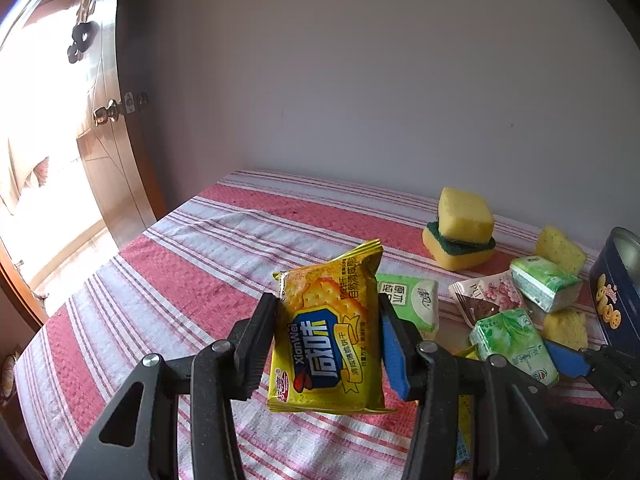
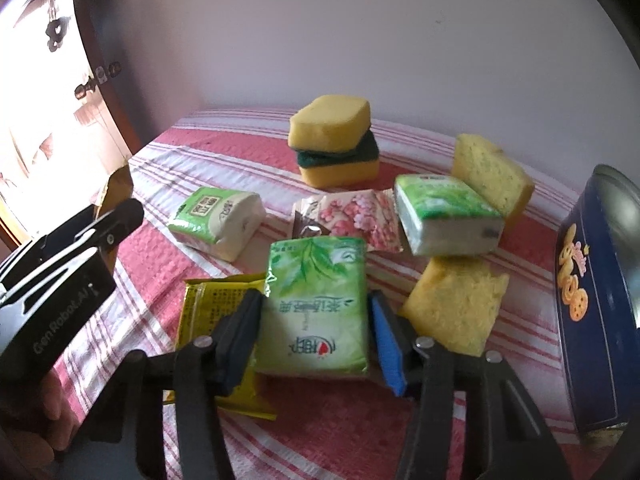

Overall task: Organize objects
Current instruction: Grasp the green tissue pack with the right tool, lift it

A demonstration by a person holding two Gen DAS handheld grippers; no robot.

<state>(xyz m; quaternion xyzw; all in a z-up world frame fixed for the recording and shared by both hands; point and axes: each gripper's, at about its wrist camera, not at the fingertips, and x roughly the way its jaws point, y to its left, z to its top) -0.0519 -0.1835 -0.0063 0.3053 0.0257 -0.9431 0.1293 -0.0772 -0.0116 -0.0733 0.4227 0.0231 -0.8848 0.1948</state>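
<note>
My left gripper (image 1: 326,320) is shut on a yellow cracker packet (image 1: 328,344) and holds it upright above the red-and-white striped cloth (image 1: 180,272). In the right wrist view my right gripper (image 2: 314,308) straddles a green tissue pack (image 2: 316,272) that lies on the cloth. Its black pad and blue pad touch the pack's two long sides. A second yellow packet (image 2: 208,312) lies flat partly under the black finger. The left wrist view shows the right gripper's blue finger (image 1: 568,360) beside that same tissue pack (image 1: 516,344).
Behind the pack lie two more green tissue packs (image 2: 218,220) (image 2: 444,212), a pink flowered sachet (image 2: 360,216), two stacked scrub sponges (image 2: 334,144) and loose yellow sponges (image 2: 490,172) (image 2: 456,308). A blue cookie tin (image 2: 588,320) stands at the right. A wooden door (image 1: 116,152) stands at the left.
</note>
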